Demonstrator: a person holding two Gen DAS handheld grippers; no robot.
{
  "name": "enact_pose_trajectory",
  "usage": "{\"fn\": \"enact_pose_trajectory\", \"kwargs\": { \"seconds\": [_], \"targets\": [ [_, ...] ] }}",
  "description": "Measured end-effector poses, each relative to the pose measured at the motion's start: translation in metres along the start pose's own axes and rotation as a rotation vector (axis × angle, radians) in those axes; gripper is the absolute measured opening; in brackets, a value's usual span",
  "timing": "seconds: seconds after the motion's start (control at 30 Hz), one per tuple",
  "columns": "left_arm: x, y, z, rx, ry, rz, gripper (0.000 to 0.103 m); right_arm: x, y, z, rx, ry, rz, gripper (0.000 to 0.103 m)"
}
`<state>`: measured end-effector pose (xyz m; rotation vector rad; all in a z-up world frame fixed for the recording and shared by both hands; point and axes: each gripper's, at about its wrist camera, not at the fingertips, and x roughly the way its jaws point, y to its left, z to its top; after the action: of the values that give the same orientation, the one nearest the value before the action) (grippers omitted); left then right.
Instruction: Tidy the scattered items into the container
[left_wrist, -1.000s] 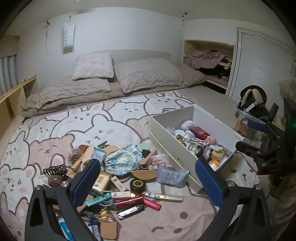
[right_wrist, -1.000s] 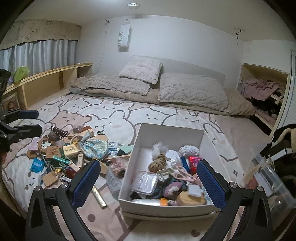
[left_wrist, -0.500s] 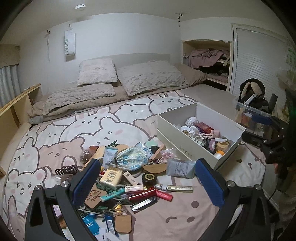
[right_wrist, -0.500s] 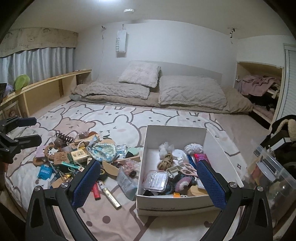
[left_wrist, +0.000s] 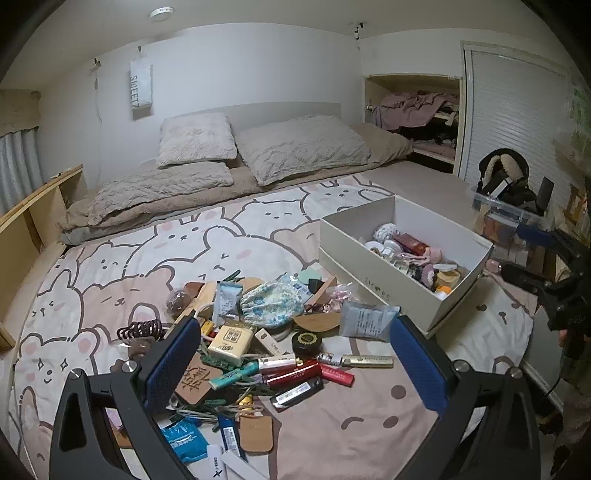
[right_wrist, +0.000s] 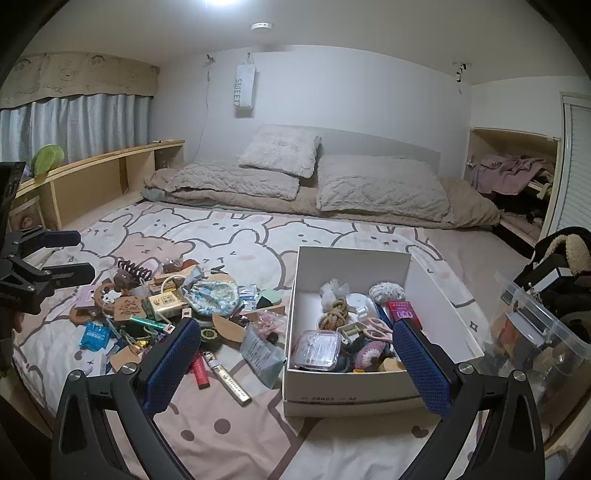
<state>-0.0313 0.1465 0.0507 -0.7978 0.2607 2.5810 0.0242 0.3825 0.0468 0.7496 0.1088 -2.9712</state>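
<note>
A white cardboard box (left_wrist: 354, 254) (right_wrist: 439, 299) sits on the bed with several small items inside. A pile of scattered items (left_wrist: 258, 332) (right_wrist: 166, 306) lies to its left: a floral pouch (left_wrist: 271, 302) (right_wrist: 212, 295), a grey packet (left_wrist: 364, 319) (right_wrist: 260, 350), a gold tube (left_wrist: 367, 361) (right_wrist: 232, 382), red tubes (left_wrist: 295, 373) and a blue sachet (right_wrist: 95, 334). My left gripper (left_wrist: 295, 365) is open and empty above the pile; it also shows at the left edge of the right wrist view (right_wrist: 61, 254). My right gripper (right_wrist: 295, 362) is open and empty over the box's near left corner.
The bed has a cartoon-animal blanket (left_wrist: 147, 258), and pillows (right_wrist: 380, 184) lie at the far end. A wooden shelf (right_wrist: 99, 177) runs along the left wall. A clear plastic bin (right_wrist: 535, 332) with a dark bag stands right of the box. An alcove with clothes (left_wrist: 413, 107) is at the far right.
Both grippers have pulled back and risen, so the pile and box look smaller and further off. Both stay open and empty. Nothing on the bed has moved.
</note>
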Motion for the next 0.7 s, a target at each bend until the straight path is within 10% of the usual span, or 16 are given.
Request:
{"fn": "enact_pose_trajectory", "kwargs": {
  "seconds": [0.7],
  "targets": [
    [-0.0046,-0.0015,-0.0064,0.048,0.010,0.023,0.103,-0.0053,0.0096,-0.0025,0.003,-0.008,-0.019,0.103]
  ]
}}
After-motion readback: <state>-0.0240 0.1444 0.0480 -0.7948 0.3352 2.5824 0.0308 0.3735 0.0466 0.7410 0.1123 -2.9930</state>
